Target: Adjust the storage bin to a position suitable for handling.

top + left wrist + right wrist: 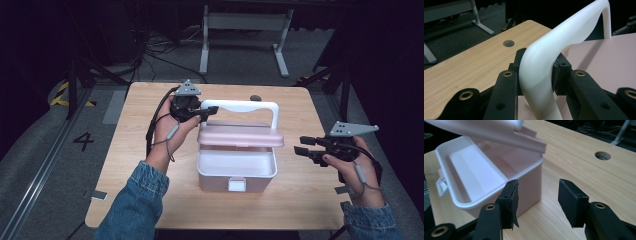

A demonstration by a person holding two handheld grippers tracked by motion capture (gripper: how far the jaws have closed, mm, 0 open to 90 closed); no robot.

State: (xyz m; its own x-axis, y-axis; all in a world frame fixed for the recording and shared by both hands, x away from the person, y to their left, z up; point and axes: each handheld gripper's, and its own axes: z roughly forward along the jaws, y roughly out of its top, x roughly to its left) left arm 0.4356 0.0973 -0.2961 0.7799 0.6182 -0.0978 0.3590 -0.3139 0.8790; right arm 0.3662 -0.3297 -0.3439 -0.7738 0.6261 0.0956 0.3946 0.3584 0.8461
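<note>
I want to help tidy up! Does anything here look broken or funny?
One odd bit: the black pad on a finger of the right gripper is peeling, its lower edge hanging loose. The pink box looks fine, with its lid half open.

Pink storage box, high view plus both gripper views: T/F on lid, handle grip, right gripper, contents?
1. The left gripper is shut on the white handle. True.
2. The lid of the pink storage box is fully closed and latched. False: the lid is raised, and the white tray inside shows.
3. The right gripper holds the box's side wall. False: its jaws stand open beside the box, with nothing between them.
4. The box stands on a wooden table. True.
5. The tray is full of tools. False: the part that shows is bare.
</note>
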